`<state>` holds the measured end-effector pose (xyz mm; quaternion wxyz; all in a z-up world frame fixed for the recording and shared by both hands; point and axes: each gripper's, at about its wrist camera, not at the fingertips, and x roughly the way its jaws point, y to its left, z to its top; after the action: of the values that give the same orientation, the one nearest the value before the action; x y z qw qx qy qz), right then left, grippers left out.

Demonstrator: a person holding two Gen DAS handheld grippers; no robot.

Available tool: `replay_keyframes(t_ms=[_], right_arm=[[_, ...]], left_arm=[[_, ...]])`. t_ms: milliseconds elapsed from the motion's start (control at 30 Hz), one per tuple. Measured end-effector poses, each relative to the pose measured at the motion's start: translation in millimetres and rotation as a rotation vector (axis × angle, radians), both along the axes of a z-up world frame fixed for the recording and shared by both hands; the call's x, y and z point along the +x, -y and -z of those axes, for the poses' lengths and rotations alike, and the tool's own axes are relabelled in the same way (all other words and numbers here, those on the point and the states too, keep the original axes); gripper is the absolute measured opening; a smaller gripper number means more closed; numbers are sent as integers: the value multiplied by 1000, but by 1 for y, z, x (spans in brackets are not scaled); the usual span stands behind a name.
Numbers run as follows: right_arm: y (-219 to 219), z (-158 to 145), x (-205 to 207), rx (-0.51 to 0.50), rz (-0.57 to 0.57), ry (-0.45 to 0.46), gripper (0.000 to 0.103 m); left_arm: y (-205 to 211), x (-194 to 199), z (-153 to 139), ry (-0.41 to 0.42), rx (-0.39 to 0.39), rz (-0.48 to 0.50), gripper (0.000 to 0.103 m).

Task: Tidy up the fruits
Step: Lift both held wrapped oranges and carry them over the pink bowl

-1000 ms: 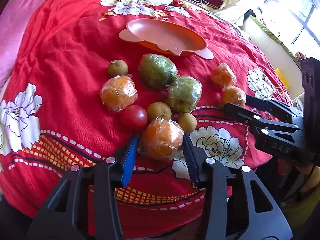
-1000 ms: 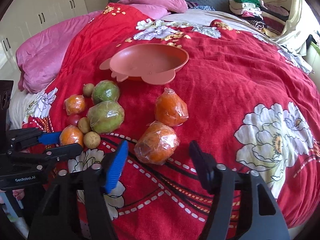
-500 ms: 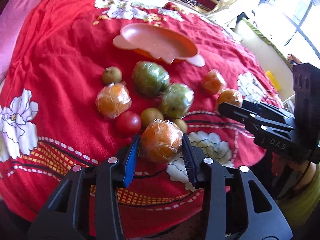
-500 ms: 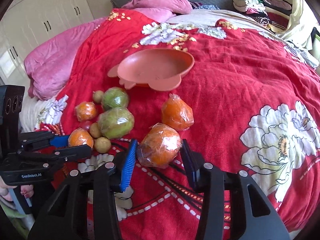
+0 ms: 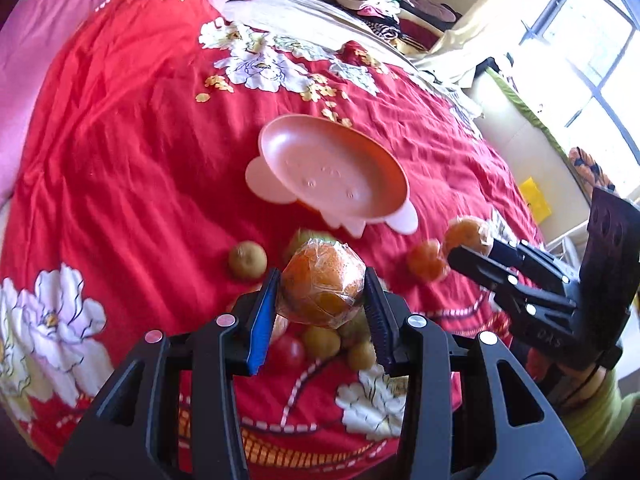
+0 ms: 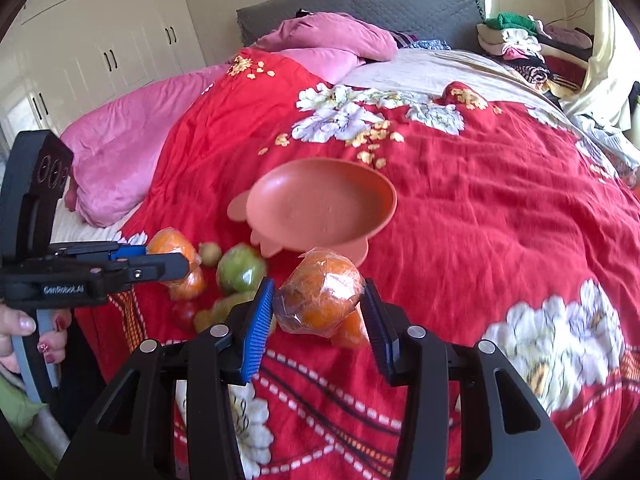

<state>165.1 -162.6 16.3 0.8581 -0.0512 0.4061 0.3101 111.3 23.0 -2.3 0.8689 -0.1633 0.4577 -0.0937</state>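
Observation:
My left gripper [image 5: 320, 312] is shut on a plastic-wrapped orange [image 5: 322, 282] and holds it above the red bedspread. My right gripper [image 6: 318, 316] is shut on another wrapped orange [image 6: 320, 294], also lifted. The pink plate [image 5: 332, 176] lies empty ahead of both; it also shows in the right wrist view [image 6: 320, 206]. On the bedspread lie a wrapped orange [image 5: 426, 260], a brown round fruit [image 5: 247, 260], a red tomato [image 5: 286, 352], two small brown fruits [image 5: 320, 342] and green fruits [image 6: 240, 270]. The right gripper with its orange [image 5: 468, 234] shows in the left wrist view.
The bed has pink pillows [image 6: 320, 40] at the head and a pink blanket [image 6: 120, 148] at the left. Folded clothes [image 6: 516, 40] are piled at the far right. White wardrobes [image 6: 100, 48] stand behind. A window [image 5: 592, 60] is to the right.
Both grippers closed on their wrapped oranges and lifted them off the bedspread, moving forward toward the plate.

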Motion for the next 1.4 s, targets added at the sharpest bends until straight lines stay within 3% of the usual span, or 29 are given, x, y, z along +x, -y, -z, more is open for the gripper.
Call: replay_keyframes(t_ms=[400,833,1400], right_arm=[[-13,0,28,-13,-14,24,42],[-26,7,48,-28,-31,18,42],[-48,30,68,-79,-67,-13,42]], left_arm=[[-8,54,-12,7,20,9,33],[9,105,7,-49,73,80,33],[2,128,25,-84,82,77,33]])
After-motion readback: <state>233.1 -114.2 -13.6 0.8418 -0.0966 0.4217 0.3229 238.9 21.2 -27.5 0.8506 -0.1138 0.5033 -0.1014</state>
